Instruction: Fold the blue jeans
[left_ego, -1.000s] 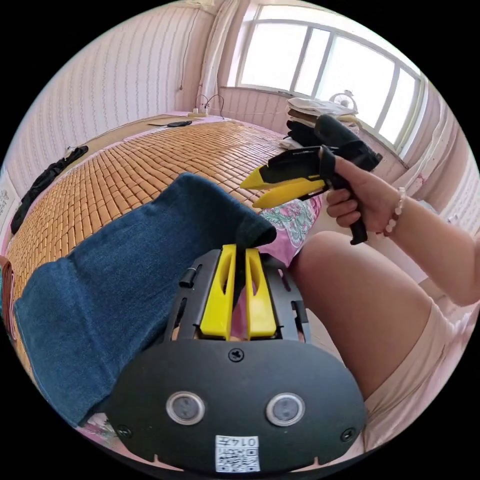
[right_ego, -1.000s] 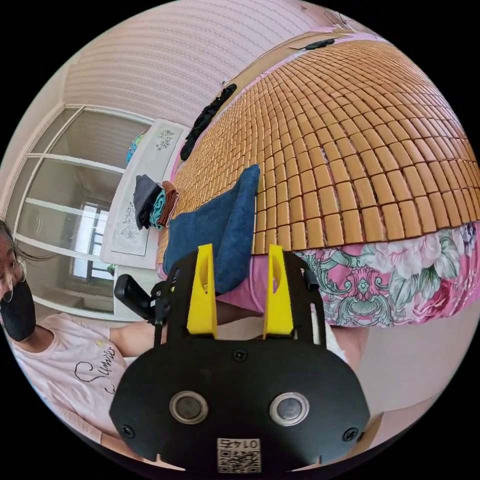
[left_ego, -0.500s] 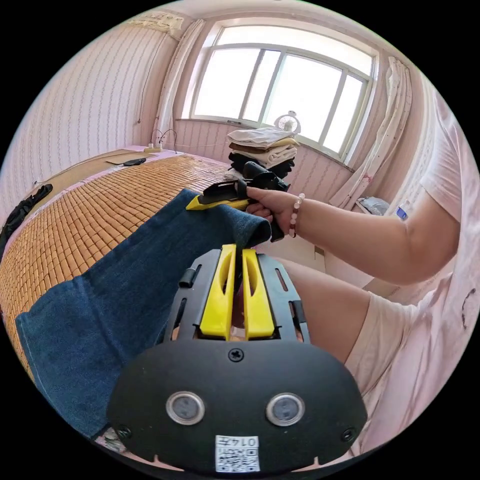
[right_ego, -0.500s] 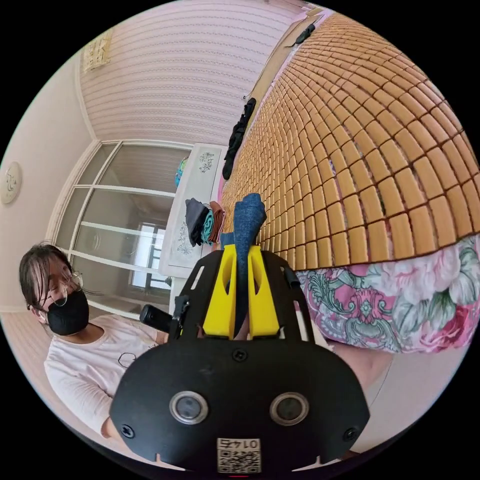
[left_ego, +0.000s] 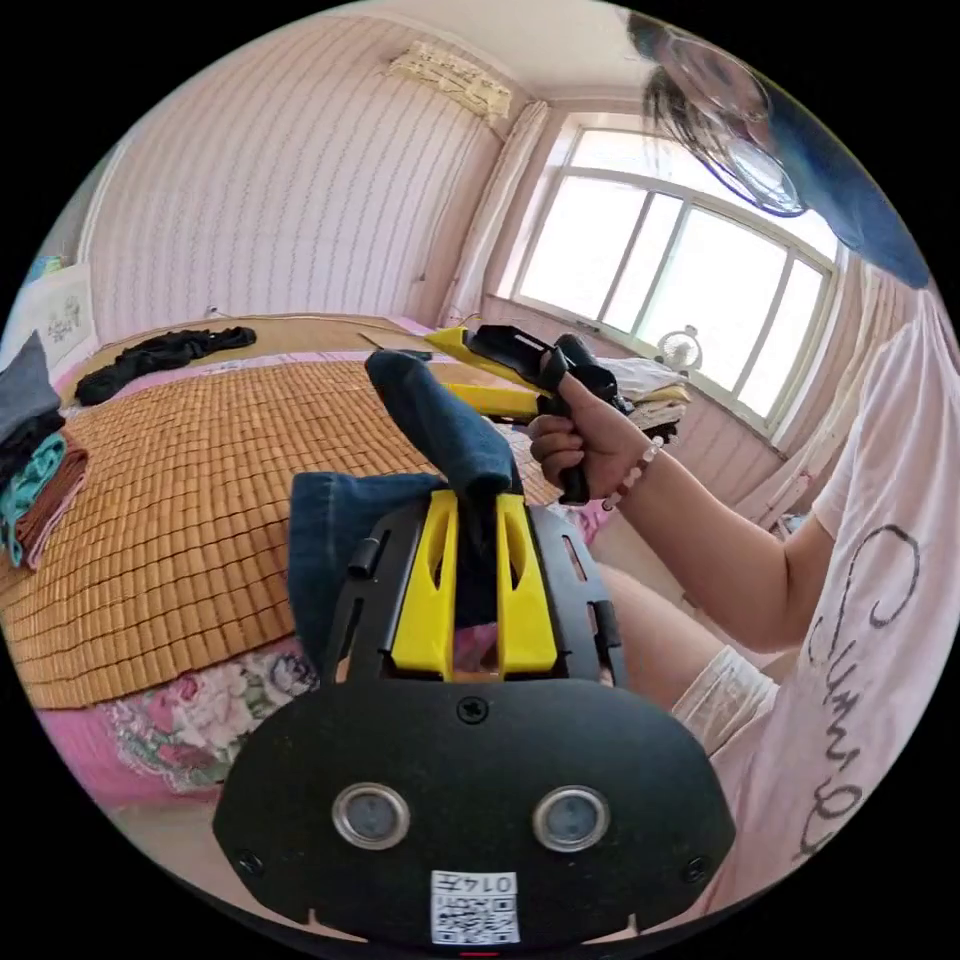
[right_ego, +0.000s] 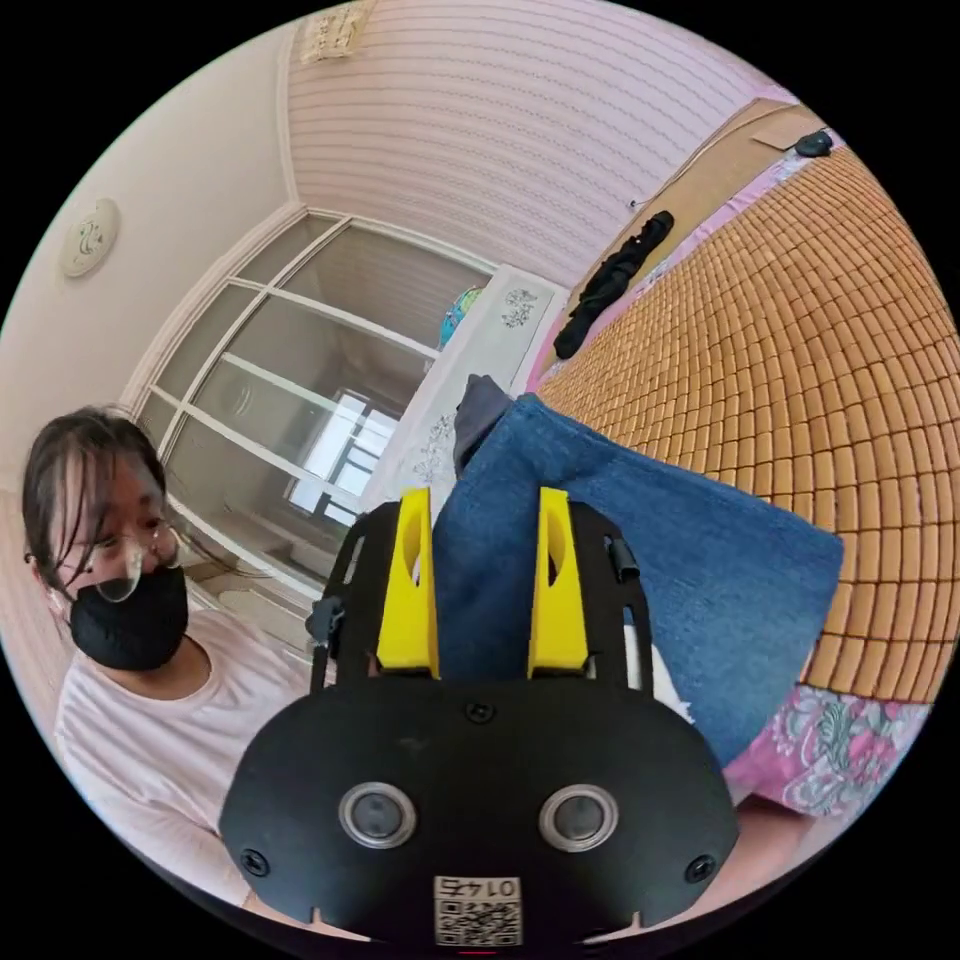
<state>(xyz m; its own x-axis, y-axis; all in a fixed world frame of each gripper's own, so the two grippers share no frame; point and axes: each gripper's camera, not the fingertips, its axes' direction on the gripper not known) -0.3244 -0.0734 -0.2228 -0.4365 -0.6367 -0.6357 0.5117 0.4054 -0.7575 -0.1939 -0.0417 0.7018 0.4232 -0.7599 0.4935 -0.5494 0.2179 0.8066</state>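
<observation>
1. Left gripper (left_ego: 470, 520): the yellow jaws are pressed on a bunched edge of the blue jeans (left_ego: 440, 430), denim squeezed in the slot between them. That's a real pinch.

2. Right gripper (right_ego: 485, 545): in its own view the jaws sit fairly wide with a thick fold of the jeans (right_ego: 640, 560) filling the gap. The cloth looks like it touches both inner faces, so I'd call it gripping a fat fold. Seen from the left gripper view, the right gripper (left_ego: 480, 370) is in the person's hand (left_ego: 585, 445), one jaw above and one below the denim edge.

3. Where the jeans are, using the bamboo mat (left_ego: 170, 500) as the landmark: they're lifted up off the mat at its near edge, right by the floral sheet (left_ego: 190, 710). One part hangs down over that edge, the rest rises between the two grippers.

4. The relation that matters: the held edge runs gripper to gripper along the mat's near edge, and the open mat lies straight out beyond both. Both grippers look about equally close to the mat.

5. My guess is the next move is carrying that edge out over the mat and laying it down. Keep both ends level or the fold goes crooked.
</observation>
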